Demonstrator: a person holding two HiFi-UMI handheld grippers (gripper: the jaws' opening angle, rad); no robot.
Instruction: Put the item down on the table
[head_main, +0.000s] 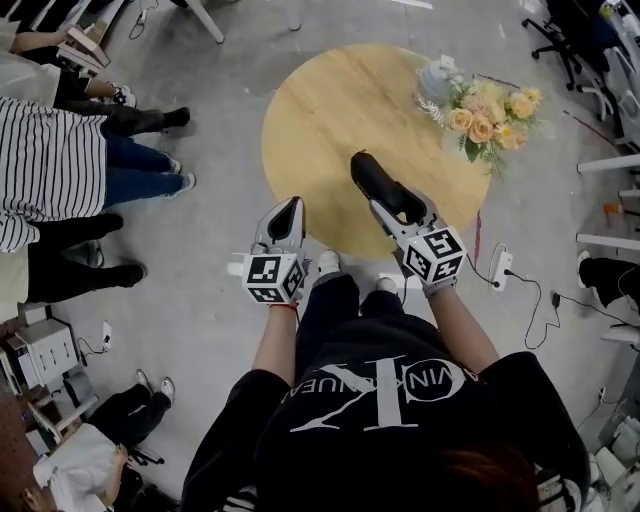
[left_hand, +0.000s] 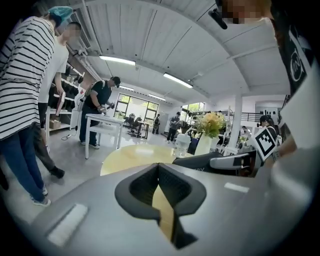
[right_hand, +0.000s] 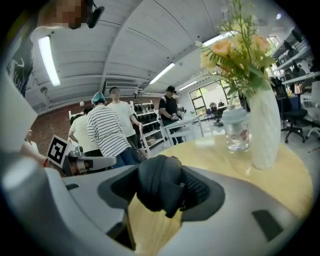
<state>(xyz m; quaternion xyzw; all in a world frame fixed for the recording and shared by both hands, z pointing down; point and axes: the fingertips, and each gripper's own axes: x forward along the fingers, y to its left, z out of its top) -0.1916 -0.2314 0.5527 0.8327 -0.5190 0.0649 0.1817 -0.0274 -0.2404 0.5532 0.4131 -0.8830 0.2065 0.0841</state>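
Note:
My right gripper (head_main: 393, 203) is shut on a black rounded item (head_main: 368, 174) and holds it over the near right part of the round wooden table (head_main: 320, 110). In the right gripper view the black item (right_hand: 159, 188) fills the space between the jaws, above the tabletop (right_hand: 220, 162). My left gripper (head_main: 289, 209) hovers at the table's near edge, left of the right one. Its jaws meet with nothing between them (left_hand: 159, 172). Whether the item touches the wood I cannot tell.
A white vase of peach flowers (head_main: 488, 116) and a glass jar (head_main: 437, 78) stand at the table's far right. Several people (head_main: 50, 165) stand on the floor to the left. A white power strip with cable (head_main: 500, 268) lies on the floor right of the table.

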